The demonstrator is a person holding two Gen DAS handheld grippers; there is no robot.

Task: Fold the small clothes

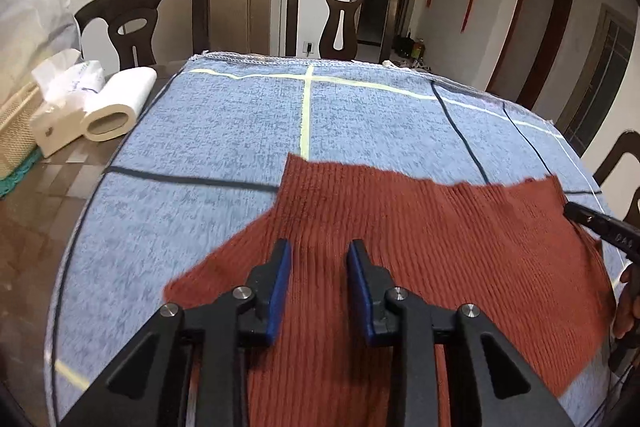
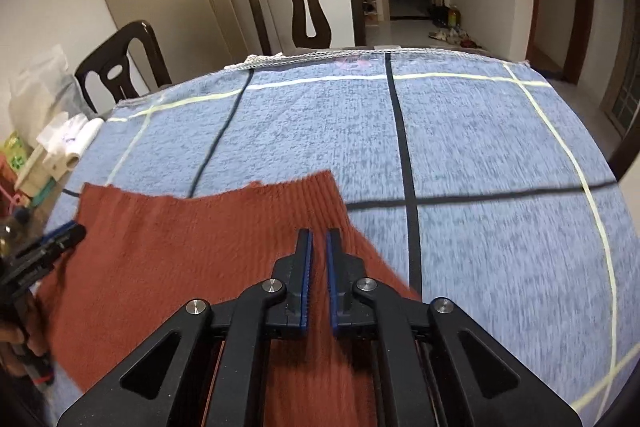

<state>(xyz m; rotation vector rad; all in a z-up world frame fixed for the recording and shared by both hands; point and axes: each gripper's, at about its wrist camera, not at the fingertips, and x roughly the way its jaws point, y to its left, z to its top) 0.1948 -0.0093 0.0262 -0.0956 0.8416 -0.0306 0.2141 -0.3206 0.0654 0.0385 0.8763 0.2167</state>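
Observation:
A rust-red ribbed knit garment (image 1: 420,247) lies spread on the blue table cover (image 1: 224,131), close to the near edge. My left gripper (image 1: 319,245) hangs over the garment's left part. Its blue pads stand apart, and flat fabric shows in the gap. My right gripper (image 2: 319,233) is at the garment's (image 2: 180,259) right edge, its pads drawn nearly together with red fabric between them. In the left wrist view the right gripper (image 1: 567,207) has its tip at the cloth's right corner, where the knit puckers. The left gripper (image 2: 76,229) shows at the left edge of the right wrist view.
Dark wooden chairs (image 1: 342,15) stand along the far side of the table. On the bare tabletop at the left are a paper roll (image 1: 120,103), a tissue pack (image 1: 76,79) and a woven basket (image 1: 16,131). A person's hand (image 1: 628,303) holds the right gripper.

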